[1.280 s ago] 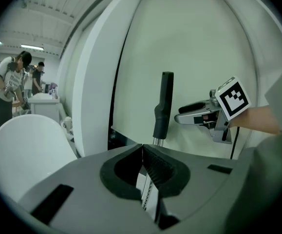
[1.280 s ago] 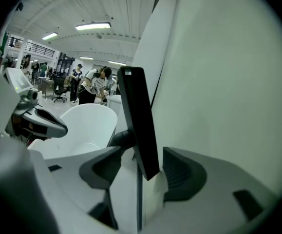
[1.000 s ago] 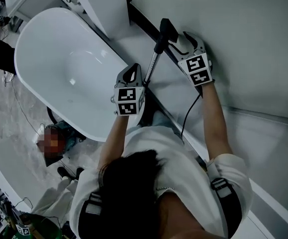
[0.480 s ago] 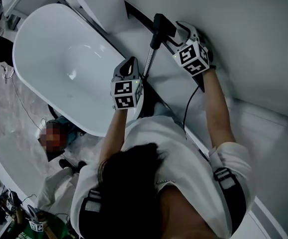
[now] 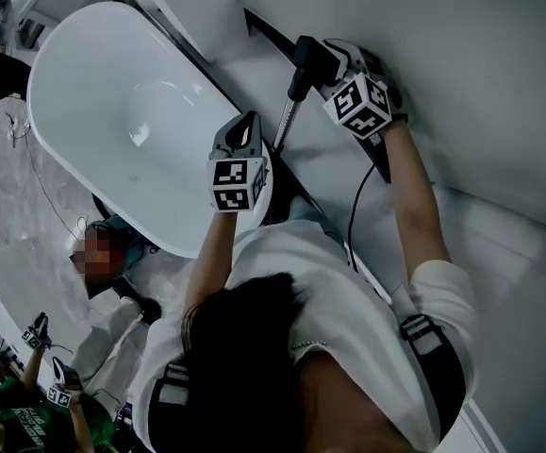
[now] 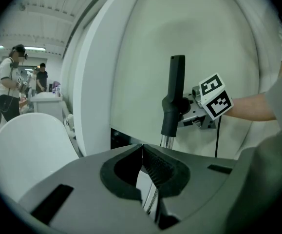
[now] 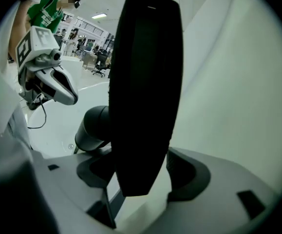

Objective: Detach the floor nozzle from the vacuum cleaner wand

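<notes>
One white bathtub [image 5: 131,111] fills the left. Beside its right rim the left tool [image 5: 250,124] has kept its place, jaws pressed together at the metal tube of the one wand [image 5: 289,116]. One black nozzle [image 5: 304,57] sits at the wand's top. The right tool [image 5: 327,61], second of two, has rolled and sunk toward it. Its jaws have just been opening and stand spread, with the nozzle between them.
</notes>
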`<state>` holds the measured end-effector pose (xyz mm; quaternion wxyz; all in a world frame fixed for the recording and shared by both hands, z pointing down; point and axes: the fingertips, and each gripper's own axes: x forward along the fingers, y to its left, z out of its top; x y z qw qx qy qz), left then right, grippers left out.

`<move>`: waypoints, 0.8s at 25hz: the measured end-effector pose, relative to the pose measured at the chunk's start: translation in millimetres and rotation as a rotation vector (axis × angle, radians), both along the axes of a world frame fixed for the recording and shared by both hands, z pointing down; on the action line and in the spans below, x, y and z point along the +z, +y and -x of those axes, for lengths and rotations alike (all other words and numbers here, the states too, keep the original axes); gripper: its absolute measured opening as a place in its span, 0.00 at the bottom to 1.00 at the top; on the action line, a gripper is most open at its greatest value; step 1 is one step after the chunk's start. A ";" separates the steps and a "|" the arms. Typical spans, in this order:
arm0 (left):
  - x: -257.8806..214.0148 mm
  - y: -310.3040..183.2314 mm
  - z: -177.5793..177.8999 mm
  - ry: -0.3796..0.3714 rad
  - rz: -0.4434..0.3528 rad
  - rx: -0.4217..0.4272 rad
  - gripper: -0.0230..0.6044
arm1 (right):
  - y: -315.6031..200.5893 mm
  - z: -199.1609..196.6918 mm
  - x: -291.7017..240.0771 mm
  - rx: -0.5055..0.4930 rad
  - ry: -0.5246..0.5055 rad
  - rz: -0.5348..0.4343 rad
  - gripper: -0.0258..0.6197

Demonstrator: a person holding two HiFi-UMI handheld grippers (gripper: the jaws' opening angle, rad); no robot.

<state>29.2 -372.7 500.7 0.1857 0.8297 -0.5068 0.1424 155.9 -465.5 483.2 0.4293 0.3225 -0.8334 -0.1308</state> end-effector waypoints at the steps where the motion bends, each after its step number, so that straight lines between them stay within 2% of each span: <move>1: -1.1 -0.7 0.2 0.004 -0.006 0.006 0.04 | -1.1 2.5 1.6 -0.015 0.007 0.000 0.51; 8: -1.0 -3.6 -2.5 0.027 -0.005 0.038 0.04 | -7.6 14.0 12.2 -0.063 0.025 0.013 0.50; 9: 0.2 -2.9 -2.3 0.026 -0.004 0.039 0.04 | -6.8 15.4 12.8 -0.066 0.021 0.016 0.43; 15: 8.8 -4.4 -5.6 0.018 0.009 0.052 0.04 | -7.3 17.1 14.2 -0.058 -0.006 0.030 0.40; 20: 14.2 -4.2 -16.1 0.006 0.024 0.099 0.04 | -4.9 15.6 14.1 -0.036 0.021 0.058 0.39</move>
